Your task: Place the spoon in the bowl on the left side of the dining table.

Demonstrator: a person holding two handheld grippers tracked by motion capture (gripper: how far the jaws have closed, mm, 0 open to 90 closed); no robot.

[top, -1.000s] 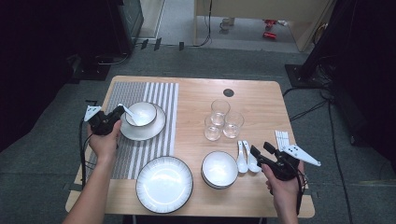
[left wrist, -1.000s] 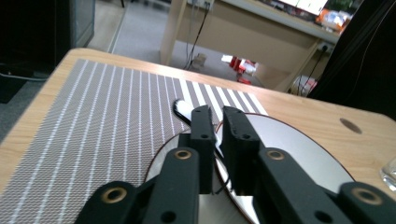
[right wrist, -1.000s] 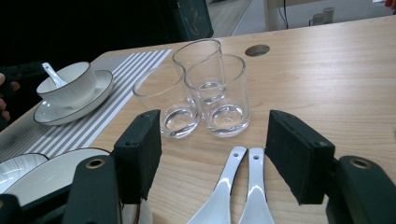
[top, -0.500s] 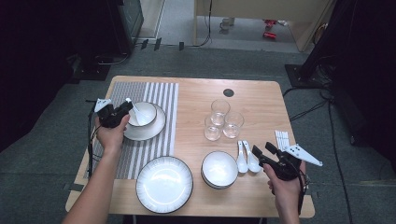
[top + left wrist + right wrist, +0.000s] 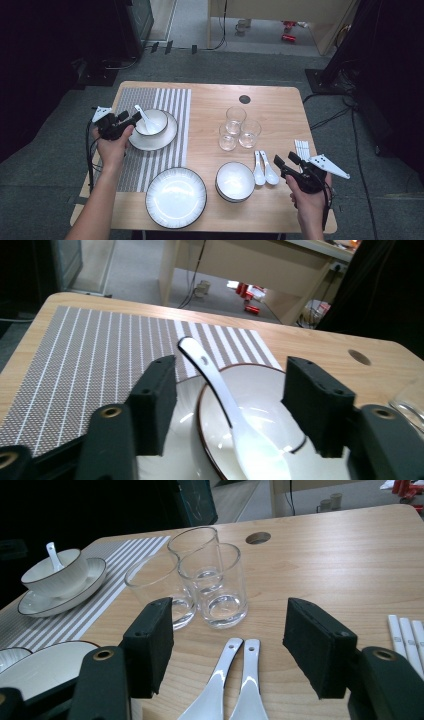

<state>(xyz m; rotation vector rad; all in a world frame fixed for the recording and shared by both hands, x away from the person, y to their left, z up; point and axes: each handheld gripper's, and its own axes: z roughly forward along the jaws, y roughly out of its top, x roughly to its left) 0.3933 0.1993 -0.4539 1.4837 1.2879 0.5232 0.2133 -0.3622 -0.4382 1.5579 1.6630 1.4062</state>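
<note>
A white spoon (image 5: 143, 118) leans in a white bowl (image 5: 154, 121) that stands on a dark-rimmed saucer plate (image 5: 156, 140) on the striped placemat (image 5: 167, 99). My left gripper (image 5: 134, 119) is open at the bowl's left rim. In the left gripper view the spoon handle (image 5: 202, 362) rises between the parted jaws of the gripper (image 5: 232, 375) and touches neither. My right gripper (image 5: 285, 159) is open near the front right corner, just right of two white spoons (image 5: 265, 173). In the right gripper view the spoons (image 5: 231, 685) lie below the gripper (image 5: 230, 612), with three glasses (image 5: 210, 582) beyond.
Three clear glasses (image 5: 236, 127) stand clustered mid-table. A stacked white bowl (image 5: 235, 181) and a large plate (image 5: 176, 197) sit along the front edge. White chopsticks (image 5: 302, 149) lie by the right edge. A round hole (image 5: 244, 99) marks the tabletop at the back.
My left gripper moved in from the left toward the bowl, then drew back slightly. The spoon stays in the bowl. The right gripper has hardly moved.
</note>
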